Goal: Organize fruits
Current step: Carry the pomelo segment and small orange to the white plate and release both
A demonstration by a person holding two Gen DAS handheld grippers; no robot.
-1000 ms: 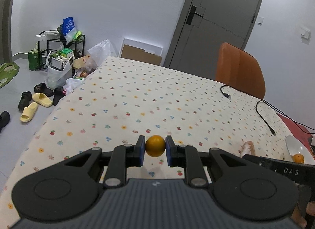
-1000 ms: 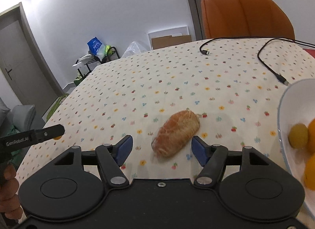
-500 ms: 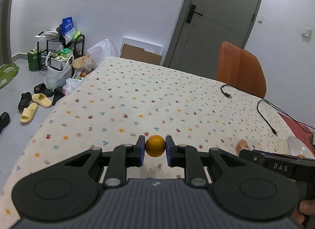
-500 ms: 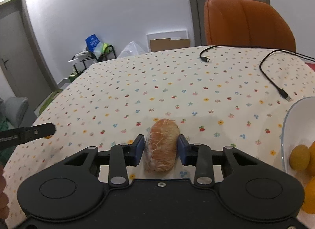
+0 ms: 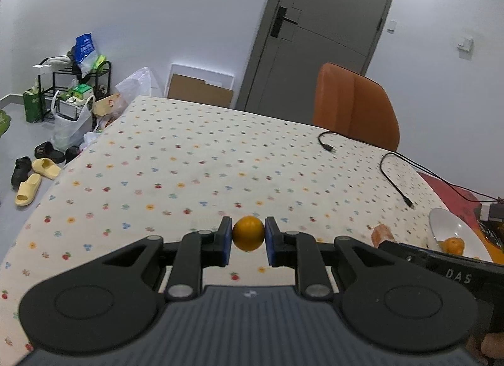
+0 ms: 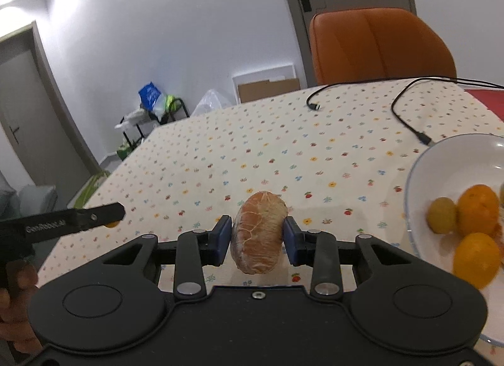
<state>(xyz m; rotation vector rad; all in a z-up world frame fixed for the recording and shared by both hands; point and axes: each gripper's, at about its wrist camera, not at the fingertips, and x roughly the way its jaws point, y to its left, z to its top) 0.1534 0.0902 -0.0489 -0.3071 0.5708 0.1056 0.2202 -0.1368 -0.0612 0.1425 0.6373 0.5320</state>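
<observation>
the left gripper [image 5: 249, 237] is clamped on a small round orange fruit [image 5: 248, 233], both blue pads touching its sides, and holds it above the tablecloth [image 5: 195, 170]. the right gripper [image 6: 257, 238] is closed around a peeled citrus [image 6: 258, 237], an oblong piece with white pith strands over orange flesh, pinched at its flanks and lifted clear of the cloth.

taking the white bowl [image 6: 441, 158] as the landmark: the peeled citrus sits just left of its rim in the right wrist view, and the bowl itself rests on the cloth at the table's right side. inside it lie three fruits, a small yellow-green one [image 6: 442, 214] toward the left, an orange [image 6: 478, 213] touching it, and another orange [image 6: 477, 257] nearer the camera, slightly blurred. a fourth shape at the bowl's right edge is cut off, so what it is cannot be told.

beyond the bowl, two black cables [image 6: 406, 114] trail across the cloth, their plugs lying free. further behind stands an orange chair [image 6: 381, 44], pulled up to the table's far edge.

far left of the bowl, the left gripper's arm shows in the right wrist view, with a sliver of the orange fruit under its tip and a hand [image 6: 15, 309] behind it. from the left wrist view the bowl appears at the right edge, with the peeled citrus just left of it.
</observation>
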